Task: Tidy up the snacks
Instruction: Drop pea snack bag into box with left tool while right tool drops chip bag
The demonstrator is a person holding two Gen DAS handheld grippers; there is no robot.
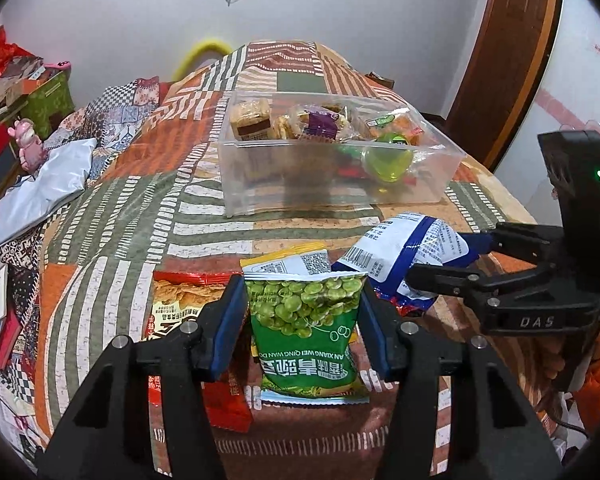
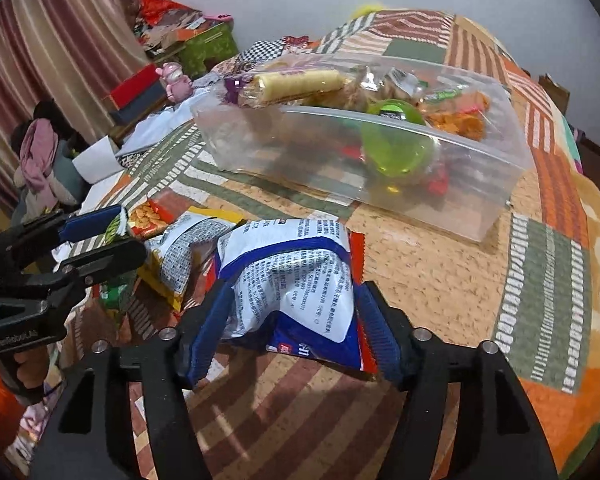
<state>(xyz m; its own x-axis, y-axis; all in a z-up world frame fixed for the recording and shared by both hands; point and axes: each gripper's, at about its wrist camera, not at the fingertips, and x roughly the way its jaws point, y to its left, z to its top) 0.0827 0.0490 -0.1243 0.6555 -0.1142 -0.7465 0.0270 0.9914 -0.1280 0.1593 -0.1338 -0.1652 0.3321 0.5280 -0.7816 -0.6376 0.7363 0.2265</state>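
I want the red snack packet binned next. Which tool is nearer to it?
Left. The left tool, shut on the green pea bag, sits right beside the red snack packet. The right tool, gripping the blue-and-white bag, is farther off.

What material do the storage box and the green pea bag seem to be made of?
Storage box: probably rigid clear plastic, slightly frosted; the snacks and quilt show through its walls. Green pea bag: likely thin glossy plastic film; it is printed, creased, and crimp-sealed at the ends.
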